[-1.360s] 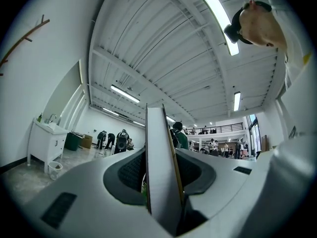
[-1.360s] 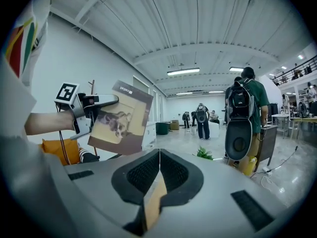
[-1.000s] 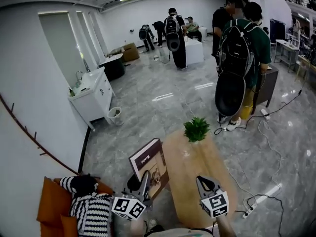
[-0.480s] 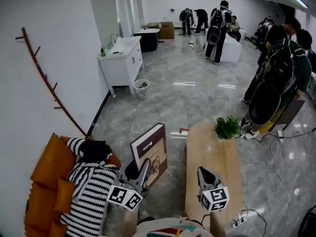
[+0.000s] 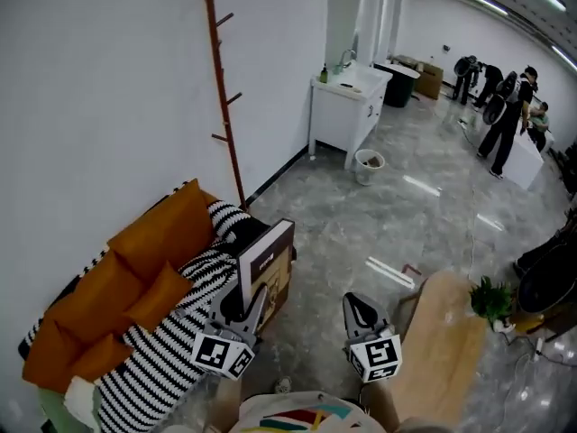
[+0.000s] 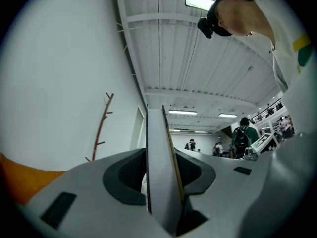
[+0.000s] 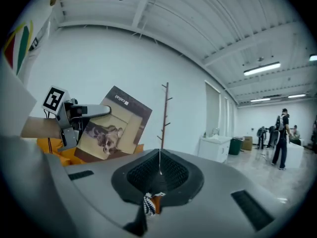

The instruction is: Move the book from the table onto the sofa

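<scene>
The book (image 5: 268,264), with a dark cover and a dog picture, is held upright in the air by my left gripper (image 5: 254,298), which is shut on its lower edge. It hangs in front of the orange sofa (image 5: 135,264), beside the striped blanket (image 5: 176,336) lying on it. In the left gripper view the book (image 6: 161,167) shows edge-on, clamped between the pads. My right gripper (image 5: 356,303) is shut and empty, to the right of the book, over the floor. From the right gripper view I see the book (image 7: 111,125) and the left gripper (image 7: 86,112) against the sofa.
The wooden table (image 5: 444,350) with a small plant (image 5: 491,300) lies at the right. A coat rack (image 5: 224,88) stands by the wall behind the sofa. A white cabinet (image 5: 347,106) and a bin (image 5: 368,162) stand farther off. People stand at the far right.
The view has swung left from the table to the sofa. Both grippers moved that way, the left one carrying the book; the sofa is now close beside it.
</scene>
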Demonstrator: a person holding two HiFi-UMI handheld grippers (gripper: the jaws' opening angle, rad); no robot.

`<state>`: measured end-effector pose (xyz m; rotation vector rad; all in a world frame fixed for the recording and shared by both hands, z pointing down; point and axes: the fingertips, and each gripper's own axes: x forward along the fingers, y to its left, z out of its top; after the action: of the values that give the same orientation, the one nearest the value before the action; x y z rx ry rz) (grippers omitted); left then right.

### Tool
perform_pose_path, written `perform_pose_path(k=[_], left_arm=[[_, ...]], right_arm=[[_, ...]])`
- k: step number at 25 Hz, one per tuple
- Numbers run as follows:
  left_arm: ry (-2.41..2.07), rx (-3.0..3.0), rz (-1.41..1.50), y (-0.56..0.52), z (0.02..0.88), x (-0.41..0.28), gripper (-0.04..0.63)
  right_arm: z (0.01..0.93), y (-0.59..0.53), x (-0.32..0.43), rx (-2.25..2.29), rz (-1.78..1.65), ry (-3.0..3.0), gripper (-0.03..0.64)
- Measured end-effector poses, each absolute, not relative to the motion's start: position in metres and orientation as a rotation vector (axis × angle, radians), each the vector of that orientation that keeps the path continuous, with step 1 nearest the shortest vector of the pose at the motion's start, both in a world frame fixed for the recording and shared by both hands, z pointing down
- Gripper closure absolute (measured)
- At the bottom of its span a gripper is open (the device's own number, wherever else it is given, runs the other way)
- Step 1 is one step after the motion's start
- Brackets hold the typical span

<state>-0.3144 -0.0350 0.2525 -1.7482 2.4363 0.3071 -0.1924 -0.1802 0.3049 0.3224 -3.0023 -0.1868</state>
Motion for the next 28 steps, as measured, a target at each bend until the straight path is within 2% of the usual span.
perform_pose_path(k=[4,8,17,23,28], left_arm=[[2.571,-1.526,0.356,0.054,0.261,-0.375,0.440],[2.693,-1.296,0.355,0.122,0.270,-0.404,0.440],[2.885,-0.850,0.311,0.230,0.281,-0.409,0.440],[2.989,-0.541,0.192,0.281,0.276,-0.402,0.440],[3.004,-0.263,0.295,0.325,0.280,-0.378,0.440]], right_arm=[[0.303,-0.109,-0.268,0.103,-0.222,-3.026,0.601],[0.303,-0.050,-0.316,-0.123,-0.167,-3.035,0.601],[0.321,0.065,-0.381,-0.687,-0.146,-2.918,0.601],[0.344,0.092,-0.413,-0.934,-0.125,-2.795,0.601],[0.352,0.120,-0.429,-1.106,-0.043,-2.710,0.601]])
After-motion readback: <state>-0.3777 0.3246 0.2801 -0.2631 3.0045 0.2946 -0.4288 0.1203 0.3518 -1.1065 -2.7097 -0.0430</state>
